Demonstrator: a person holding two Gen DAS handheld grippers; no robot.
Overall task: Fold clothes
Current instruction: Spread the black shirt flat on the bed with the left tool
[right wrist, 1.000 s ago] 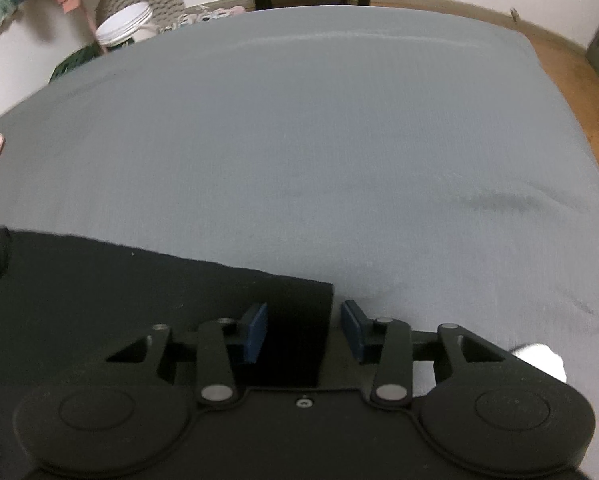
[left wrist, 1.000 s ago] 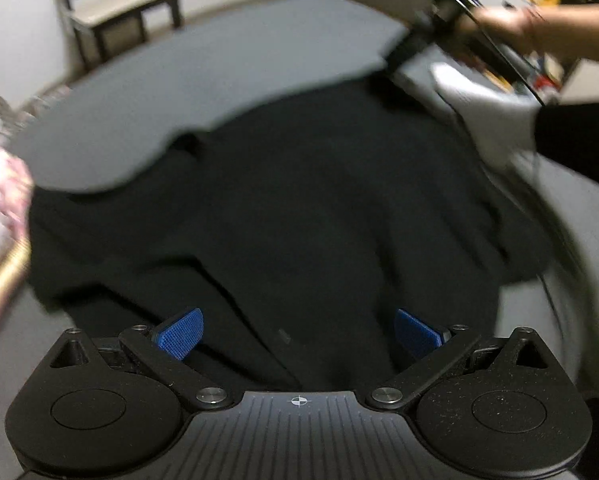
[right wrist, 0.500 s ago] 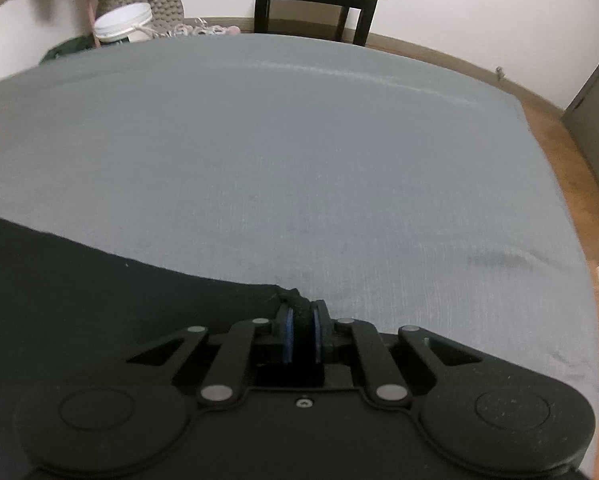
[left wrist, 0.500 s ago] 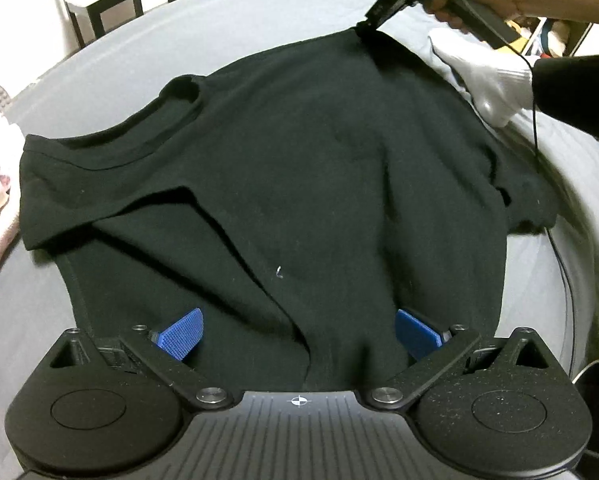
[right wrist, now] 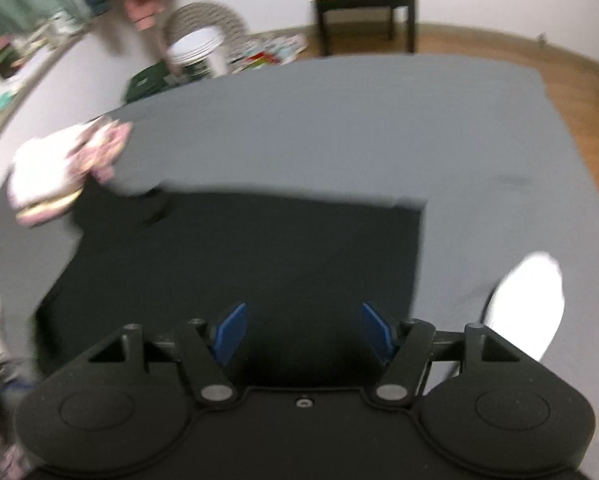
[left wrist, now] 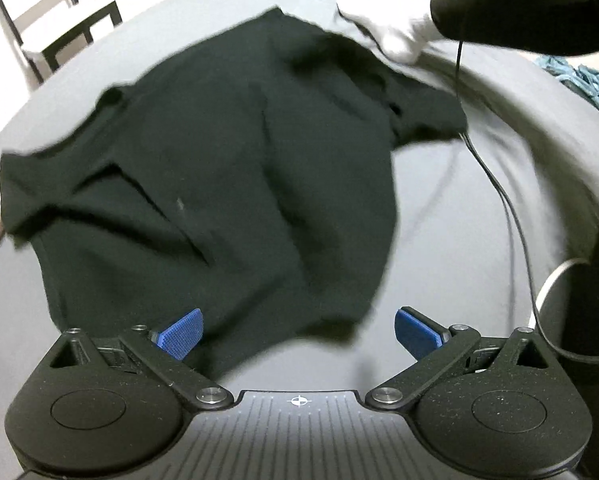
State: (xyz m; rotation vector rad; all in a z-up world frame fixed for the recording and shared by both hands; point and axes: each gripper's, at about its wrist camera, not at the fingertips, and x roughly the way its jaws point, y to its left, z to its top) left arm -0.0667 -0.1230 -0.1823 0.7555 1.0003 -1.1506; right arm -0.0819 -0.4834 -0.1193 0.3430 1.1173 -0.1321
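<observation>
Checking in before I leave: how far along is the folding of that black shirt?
Done: the black shirt lies spread on the grey bed. In hand: nothing; left gripper and right gripper are both open. Left: every fold; wrinkles remain.

Black shirt (left wrist: 219,168), plain grey bedsheet (left wrist: 479,208), white sock (left wrist: 395,28) (gripper pads (left wrist: 181,332) blue).

Open grey bed sheet (right wrist: 379,128) across upper and right frame of right wrist view, free to pass. Left wrist view: bare sheet lower right, crossed by a thin black cable (left wrist: 495,184). White-socked foot (left wrist: 391,28) blocks upper right. Folded pinkish pile (right wrist: 59,172), blurred, probably clothes, at left edge.
</observation>
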